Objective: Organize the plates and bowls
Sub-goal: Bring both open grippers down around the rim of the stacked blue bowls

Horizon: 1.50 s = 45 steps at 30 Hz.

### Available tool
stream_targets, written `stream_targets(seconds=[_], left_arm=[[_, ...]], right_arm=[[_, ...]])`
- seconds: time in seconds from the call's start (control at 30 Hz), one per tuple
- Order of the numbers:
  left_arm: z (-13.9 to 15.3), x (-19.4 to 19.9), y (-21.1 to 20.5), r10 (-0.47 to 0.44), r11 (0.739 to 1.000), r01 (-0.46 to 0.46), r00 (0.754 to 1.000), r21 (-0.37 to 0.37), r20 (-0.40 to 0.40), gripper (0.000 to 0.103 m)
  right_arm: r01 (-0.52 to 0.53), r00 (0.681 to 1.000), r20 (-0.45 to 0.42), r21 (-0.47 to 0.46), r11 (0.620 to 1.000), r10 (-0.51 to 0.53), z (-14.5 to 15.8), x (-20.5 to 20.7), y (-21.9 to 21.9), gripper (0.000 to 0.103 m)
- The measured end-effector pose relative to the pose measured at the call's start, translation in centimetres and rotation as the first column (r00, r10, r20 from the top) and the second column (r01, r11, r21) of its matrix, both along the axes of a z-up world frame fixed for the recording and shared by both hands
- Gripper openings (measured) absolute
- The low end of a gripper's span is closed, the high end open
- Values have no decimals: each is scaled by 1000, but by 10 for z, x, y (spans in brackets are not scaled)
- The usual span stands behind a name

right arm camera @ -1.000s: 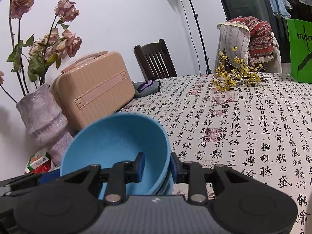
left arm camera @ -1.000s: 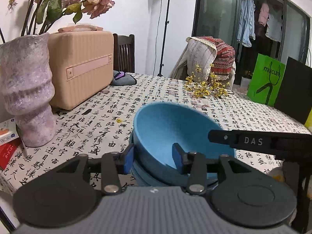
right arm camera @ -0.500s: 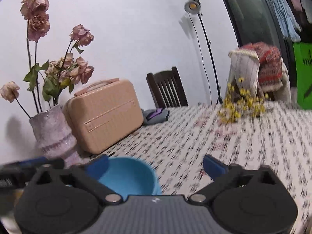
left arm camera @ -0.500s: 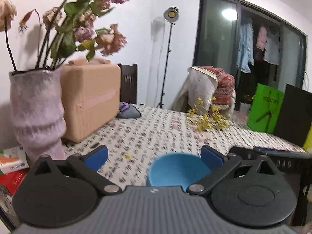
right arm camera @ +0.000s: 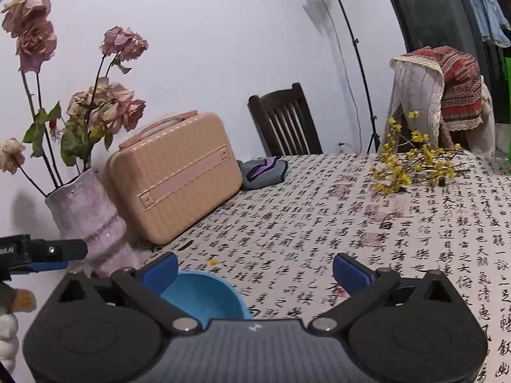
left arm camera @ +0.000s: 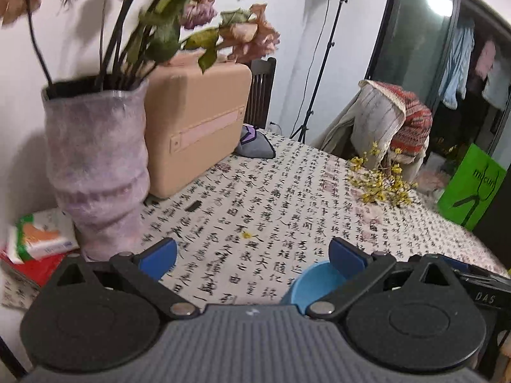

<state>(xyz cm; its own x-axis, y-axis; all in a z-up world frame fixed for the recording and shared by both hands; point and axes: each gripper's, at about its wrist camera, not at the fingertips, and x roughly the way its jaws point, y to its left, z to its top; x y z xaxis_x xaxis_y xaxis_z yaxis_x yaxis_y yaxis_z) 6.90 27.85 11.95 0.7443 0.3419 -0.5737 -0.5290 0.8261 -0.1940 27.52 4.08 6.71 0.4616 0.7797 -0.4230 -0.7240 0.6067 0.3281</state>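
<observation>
We let go of the blue bowl.
Both our left tool (left arm camera: 252,255) and right tool (right arm camera: 255,269) now stand wide apart with nothing held; the blue bowl (right arm camera: 204,296) sits on the counter (right arm camera: 367,229), low in both frames.

The cloth (left arm camera: 287,198) over the bench is printed all over with black Chinese calligraphy and red seal stamps. A green bag (left arm camera: 472,188) past the bench's far right edge reads "mucun". The black bar (left arm camera: 485,296) at the left view's right side reads "DAS".
</observation>
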Motion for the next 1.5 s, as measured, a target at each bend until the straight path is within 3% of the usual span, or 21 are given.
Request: stream_targets(seconds=[0.13, 0.33, 0.53, 0.67, 0.93, 1.3, 1.5], left_arm=[[7, -4, -2, -14, 999, 13, 1000, 49, 8, 103], [-17, -11, -4, -92, 992, 85, 993, 95, 77, 103], [-32, -27, -2, -144, 989, 138, 977, 48, 159, 103], [-40, -33, -2, -156, 988, 157, 976, 5, 152, 103], [-42, -40, 1, -149, 986, 160, 975, -49, 167, 103], [-43, -34, 5, -154, 984, 163, 981, -67, 122, 103], [-50, -30, 11, -176, 976, 187, 979, -115, 100, 103]], right_arm=[[-1, 1000, 6, -19, 1000, 1, 6, -9, 9, 103], [68, 993, 96, 15, 998, -69, -14, -28, 5, 103], [159, 980, 112, 47, 986, -164, -28, -53, -9, 103], [178, 983, 26, 43, 983, -179, -28, -65, -17, 103], [239, 970, 48, -18, 971, -238, -15, -98, -15, 103], [256, 962, -100, -5, 967, -256, -10, -90, -27, 103], [221, 965, -134, -52, 974, -226, -13, -92, -15, 103]])
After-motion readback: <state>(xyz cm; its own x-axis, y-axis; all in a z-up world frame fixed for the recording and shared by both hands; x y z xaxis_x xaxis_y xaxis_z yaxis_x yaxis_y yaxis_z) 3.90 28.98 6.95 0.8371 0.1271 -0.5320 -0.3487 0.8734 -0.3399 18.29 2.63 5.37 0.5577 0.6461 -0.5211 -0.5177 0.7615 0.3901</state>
